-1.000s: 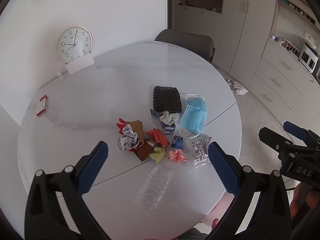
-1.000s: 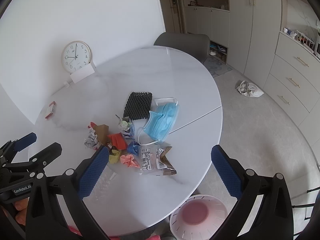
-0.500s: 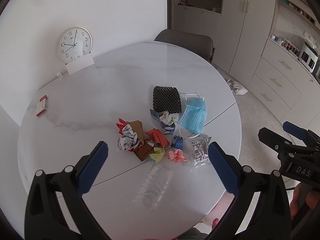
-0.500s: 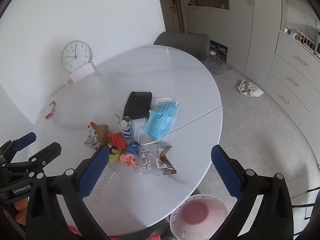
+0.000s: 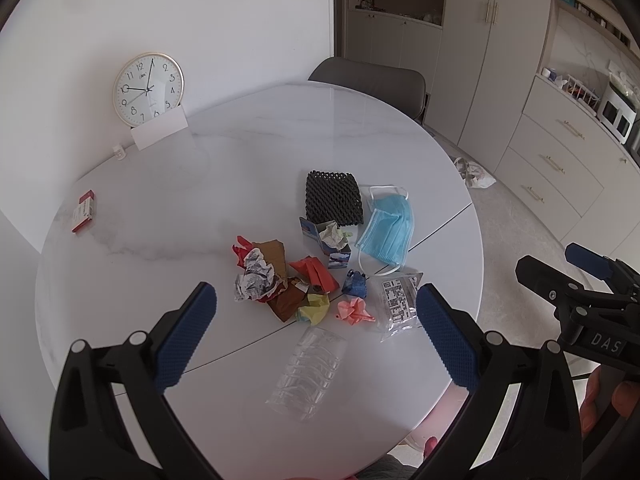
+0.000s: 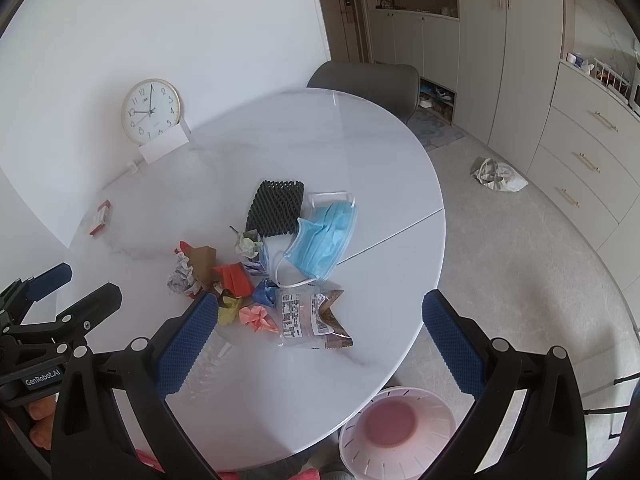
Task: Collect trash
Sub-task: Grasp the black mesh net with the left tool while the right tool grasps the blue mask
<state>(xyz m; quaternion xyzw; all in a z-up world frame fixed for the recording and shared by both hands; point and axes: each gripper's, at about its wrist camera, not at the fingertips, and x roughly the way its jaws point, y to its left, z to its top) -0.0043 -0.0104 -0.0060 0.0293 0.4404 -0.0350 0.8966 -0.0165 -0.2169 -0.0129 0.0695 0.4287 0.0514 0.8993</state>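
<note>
Crumpled papers (image 5: 256, 278), netted foam (image 5: 334, 198) (black) — glossy marble table (image 5: 248, 160).

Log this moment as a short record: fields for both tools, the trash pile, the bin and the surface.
left tool: open, empty, above the table's near edge
right tool: open, empty, above the table's near edge
trash pile: blue face mask, black foam net, snack wrapper, crushed clear bottle, crumpled coloured papers
bin: pink-lined wastebasket on the floor by the table's near edge
surface: round white marble table
other: clock at the wall
</note>
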